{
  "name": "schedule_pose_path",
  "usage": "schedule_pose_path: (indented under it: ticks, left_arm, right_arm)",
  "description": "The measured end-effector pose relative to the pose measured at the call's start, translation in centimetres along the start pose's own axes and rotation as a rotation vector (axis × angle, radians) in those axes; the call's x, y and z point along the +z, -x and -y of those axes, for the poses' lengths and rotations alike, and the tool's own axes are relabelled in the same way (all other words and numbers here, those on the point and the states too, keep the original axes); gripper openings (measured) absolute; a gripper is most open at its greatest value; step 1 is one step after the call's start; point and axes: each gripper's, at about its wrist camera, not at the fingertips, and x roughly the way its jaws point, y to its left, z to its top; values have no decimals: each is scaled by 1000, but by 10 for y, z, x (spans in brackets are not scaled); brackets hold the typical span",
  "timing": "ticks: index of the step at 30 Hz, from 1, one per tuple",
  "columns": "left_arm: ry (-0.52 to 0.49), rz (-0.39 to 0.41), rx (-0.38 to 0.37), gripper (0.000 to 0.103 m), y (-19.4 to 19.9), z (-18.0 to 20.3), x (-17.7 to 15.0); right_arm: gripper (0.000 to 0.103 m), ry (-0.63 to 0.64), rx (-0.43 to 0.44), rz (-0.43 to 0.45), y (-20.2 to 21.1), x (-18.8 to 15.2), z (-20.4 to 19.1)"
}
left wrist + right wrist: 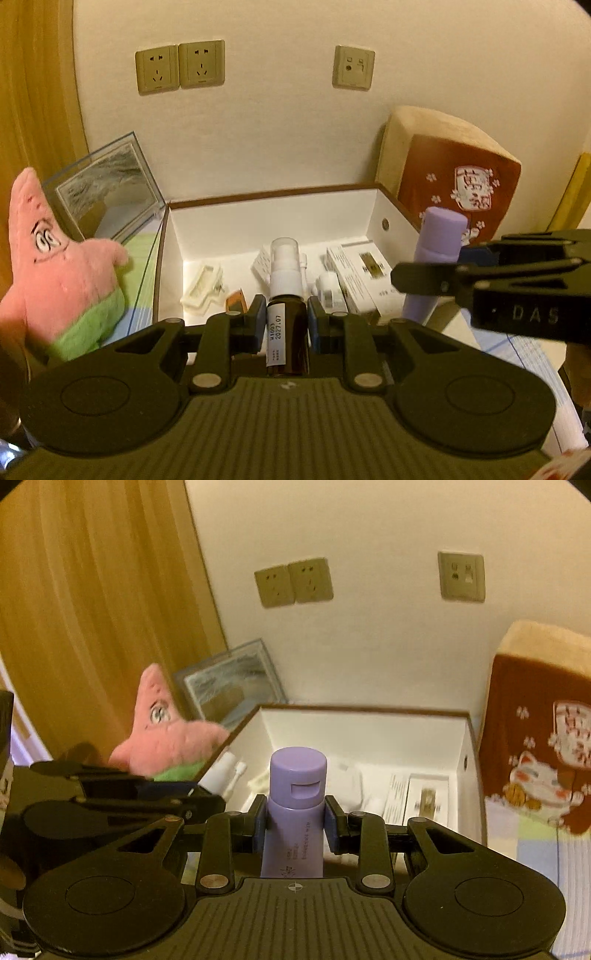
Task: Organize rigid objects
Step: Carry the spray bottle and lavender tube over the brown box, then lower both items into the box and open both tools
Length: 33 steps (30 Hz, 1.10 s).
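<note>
My left gripper (286,322) is shut on a brown spray bottle (287,332) with a white nozzle and clear cap, held upright just before the near wall of a white open box (229,225). My right gripper (295,825) is shut on a purple tube (295,805) with a flip cap, also upright at the box's near side. In the left wrist view the right gripper (424,275) comes in from the right with the purple tube (436,258). The box holds a white clip (204,286), a white carton (360,278), and small bottles.
A pink star plush toy (55,266) stands left of the box, with a framed picture (107,192) leaning behind it. A red and beige cushion (454,173) leans on the wall at the right. Wall sockets (180,66) sit above. A wooden panel (92,609) rises at the left.
</note>
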Motion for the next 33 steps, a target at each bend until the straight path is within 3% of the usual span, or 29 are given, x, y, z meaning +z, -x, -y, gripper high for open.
schedule_pose_path:
  ticks: [12,33]
  left_arm:
    - [14,-24,4,19,-42,-9,23]
    - [103,-195,-22,19,-120,-15,0]
  right_arm:
    - [29,4,-86,7,-39,19,31]
    - [29,-23,-135,-189,-106,-18,55]
